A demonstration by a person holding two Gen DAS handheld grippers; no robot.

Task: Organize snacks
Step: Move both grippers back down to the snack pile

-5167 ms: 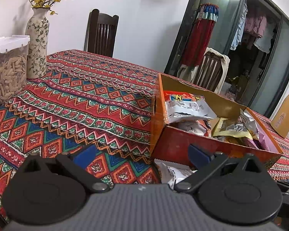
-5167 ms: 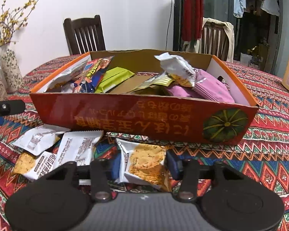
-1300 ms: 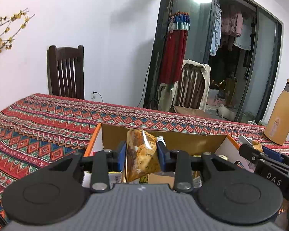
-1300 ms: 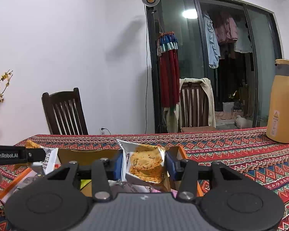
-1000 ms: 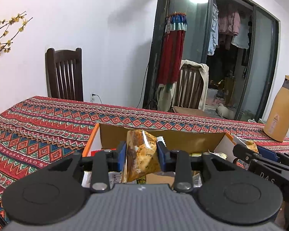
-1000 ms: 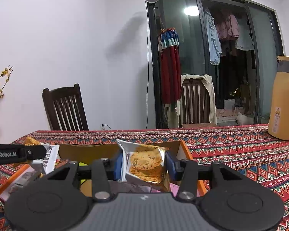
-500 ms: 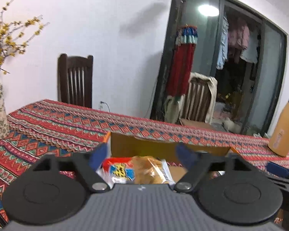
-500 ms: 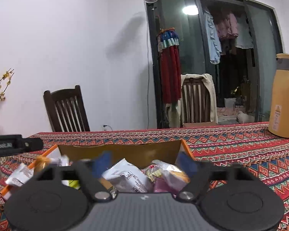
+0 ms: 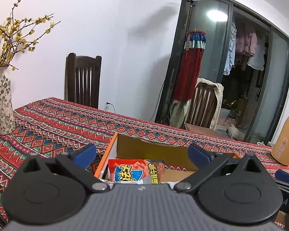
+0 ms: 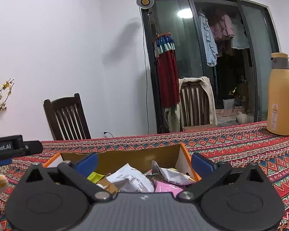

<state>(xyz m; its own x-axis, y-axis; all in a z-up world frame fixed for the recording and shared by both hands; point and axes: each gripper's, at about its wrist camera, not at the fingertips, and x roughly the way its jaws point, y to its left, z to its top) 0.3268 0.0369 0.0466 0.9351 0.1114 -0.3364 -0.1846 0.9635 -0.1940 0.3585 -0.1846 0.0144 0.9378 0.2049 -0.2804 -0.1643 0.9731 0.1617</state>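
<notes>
Orange snack packets [image 10: 130, 180] apparently dropped, grippers emptied

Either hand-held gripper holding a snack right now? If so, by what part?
Nothing is held. The left hand-held gripper and right hand-held gripper have just been opening; their jaws stand wide and empty above the snack box.

Both jaws have just been opening: the left gripper [image 9: 142, 152] gapes wide with nothing between its blue pads, the right gripper [image 10: 144, 161] likewise spread and empty, both tipped slightly downward.
</notes>
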